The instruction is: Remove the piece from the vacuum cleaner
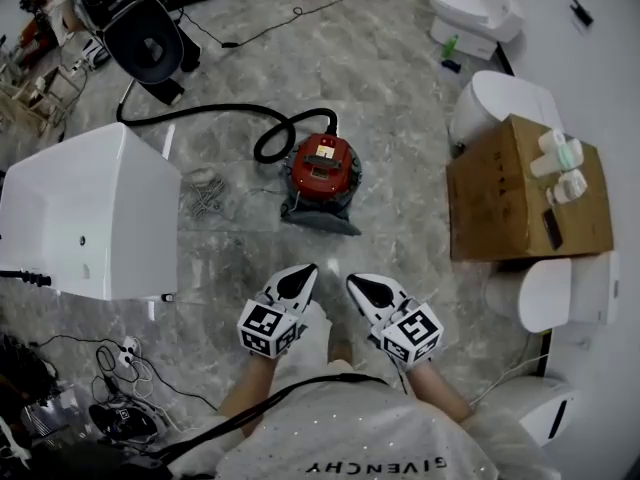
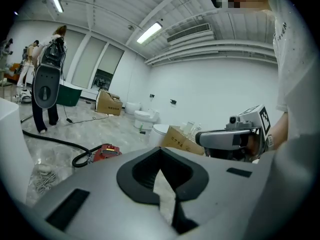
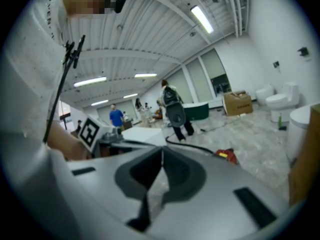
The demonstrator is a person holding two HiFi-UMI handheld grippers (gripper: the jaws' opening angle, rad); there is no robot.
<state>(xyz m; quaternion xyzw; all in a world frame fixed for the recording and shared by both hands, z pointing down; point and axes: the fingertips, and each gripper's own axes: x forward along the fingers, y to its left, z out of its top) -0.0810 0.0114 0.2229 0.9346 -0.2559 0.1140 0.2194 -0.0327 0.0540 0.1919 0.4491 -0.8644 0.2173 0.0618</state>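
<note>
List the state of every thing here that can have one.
left gripper, shut, empty.
right gripper, shut, empty.
vacuum cleaner, upright, hose attached, untouched.
cardboard box, closed, bottles on top.

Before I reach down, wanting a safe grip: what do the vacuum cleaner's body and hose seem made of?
Vacuum cleaner: likely hard moulded plastic, red and slightly glossy, with crisp edges. Hose: probably flexible black plastic or rubber, matte. It bends in a loop beside it. Surface detail is too small to tell.
</note>
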